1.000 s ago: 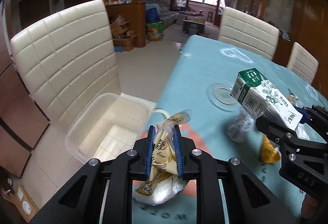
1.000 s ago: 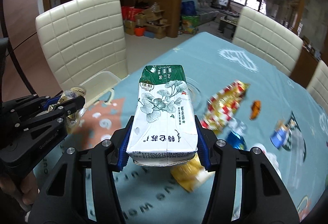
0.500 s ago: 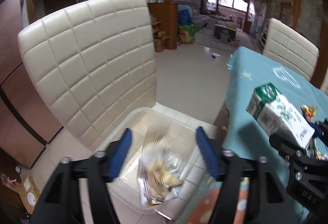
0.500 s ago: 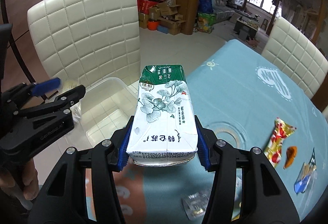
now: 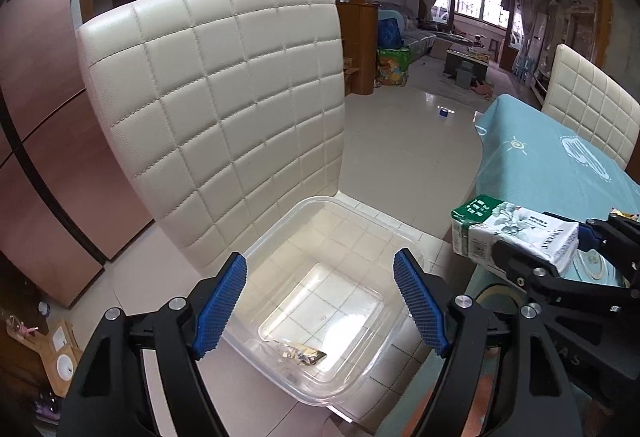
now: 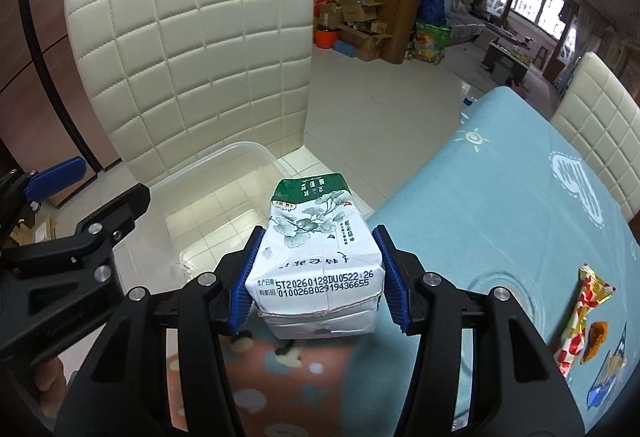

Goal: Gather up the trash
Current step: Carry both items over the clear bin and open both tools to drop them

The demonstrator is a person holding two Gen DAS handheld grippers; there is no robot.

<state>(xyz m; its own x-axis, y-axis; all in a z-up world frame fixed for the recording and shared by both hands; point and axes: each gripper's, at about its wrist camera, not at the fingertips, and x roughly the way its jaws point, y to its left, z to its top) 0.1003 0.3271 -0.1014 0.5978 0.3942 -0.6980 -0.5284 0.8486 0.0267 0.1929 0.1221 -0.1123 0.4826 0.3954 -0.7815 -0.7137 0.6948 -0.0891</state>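
A crumpled gold wrapper (image 5: 301, 353) lay on the floor of the clear plastic bin (image 5: 280, 241), which sat on the seat of a cream quilted chair (image 5: 224, 109). Above the bin hung the left gripper (image 5: 320, 301), its blue-padded jaws spread wide with nothing between them. Just to its right, the right gripper (image 6: 316, 277) was clamped on a green-and-white tissue pack (image 6: 316, 249), one pad against each side, held near the edge of the table under its teal cloth (image 6: 500, 197). Farther right on the cloth lay a red-and-gold wrapper (image 6: 580, 317), an orange scrap (image 6: 596, 335) and a blue wrapper (image 6: 608, 377).
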